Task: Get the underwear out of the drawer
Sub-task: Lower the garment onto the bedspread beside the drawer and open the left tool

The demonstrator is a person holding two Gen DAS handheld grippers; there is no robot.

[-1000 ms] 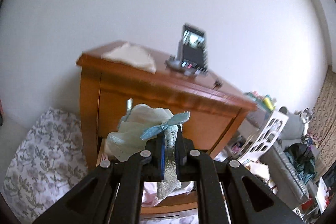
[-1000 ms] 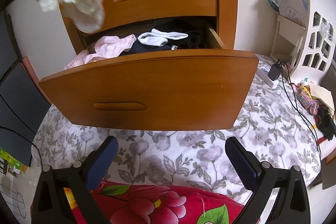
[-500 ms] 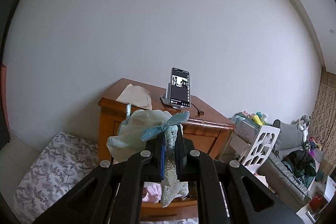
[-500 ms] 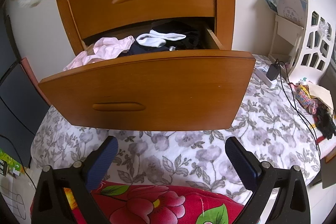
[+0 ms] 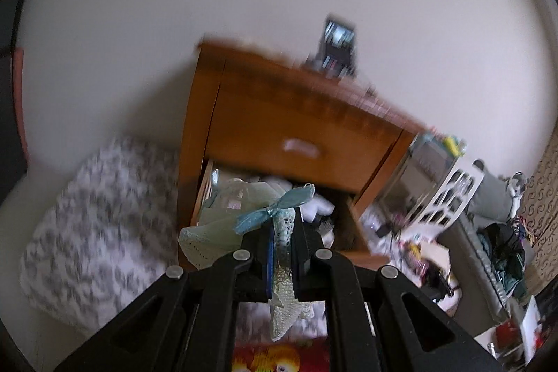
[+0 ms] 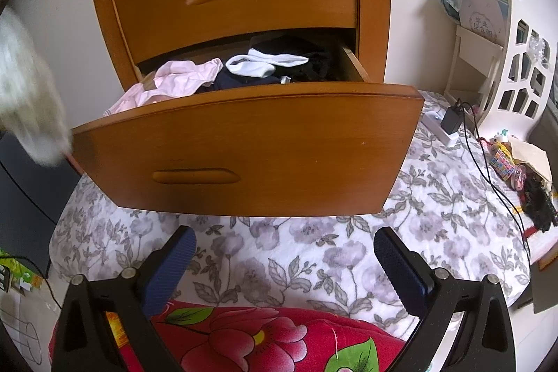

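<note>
While the left hand-held gripper (image 5: 283,244) is clamped on a pale green lace underwear (image 5: 223,225) with a blue bow, the step in hand looks like the carry-away: the piece hangs clear of the open drawer (image 6: 244,145), low in the middle of the left wrist view, with a strip of lace trailing down between the closed fingers. In the right wrist view the same garment is probably the pale blur at the far left edge, beside the drawer's left corner, though the smear makes that uncertain. I judge the next move to be setting it down somewhere off the drawer, perhaps on the flowered bedspread (image 6: 314,253) below, and then letting go; no drop spot is marked. Further right, the drawer holds more clothes: a pink garment (image 6: 174,82) at its left, a white sock-like piece (image 6: 265,63) in the middle, dark fabric behind it. The right hand-held gripper (image 6: 284,262) hangs with fingers wide apart and empty, low in its frame, below the drawer front. The left wrist view is blurred, so the dresser top and the phone (image 5: 338,47) on it are hard to read. The drawer's back is in shadow.
</note>
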